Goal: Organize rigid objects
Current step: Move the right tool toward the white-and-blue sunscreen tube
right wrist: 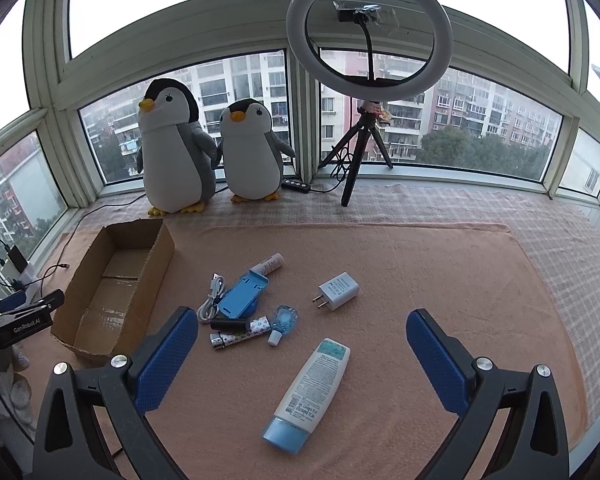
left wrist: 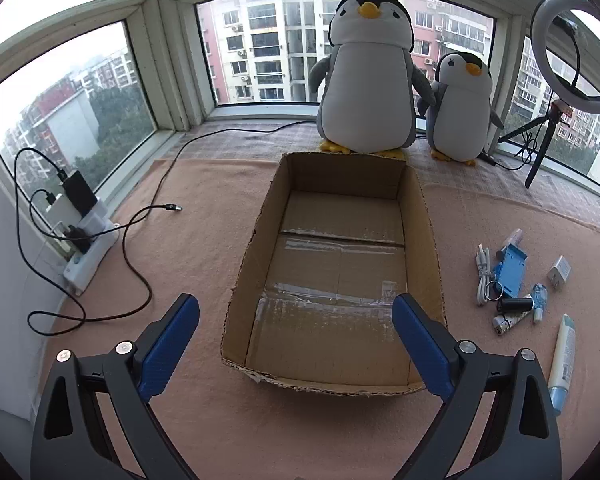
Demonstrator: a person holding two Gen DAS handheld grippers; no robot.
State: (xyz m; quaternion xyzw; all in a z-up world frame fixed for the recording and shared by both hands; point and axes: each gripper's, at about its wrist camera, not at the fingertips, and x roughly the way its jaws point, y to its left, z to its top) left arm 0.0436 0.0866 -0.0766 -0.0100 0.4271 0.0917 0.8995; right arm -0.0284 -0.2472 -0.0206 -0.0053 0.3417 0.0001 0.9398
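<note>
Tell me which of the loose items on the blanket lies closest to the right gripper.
The white lotion tube with the blue cap. It lies between the open fingers of the right gripper; the white charger plug and blue holder sit farther off.

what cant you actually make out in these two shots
- Lotion tube: label print too small to read in the right wrist view; the left wrist view shows it near the frame's edge.
- White charger: its printed text is too small.
- Small items beside the blue holder: they overlap, so their full shapes are hidden.
- Cardboard box: the near floor corners sit behind the left tongs in the left wrist view.
</note>
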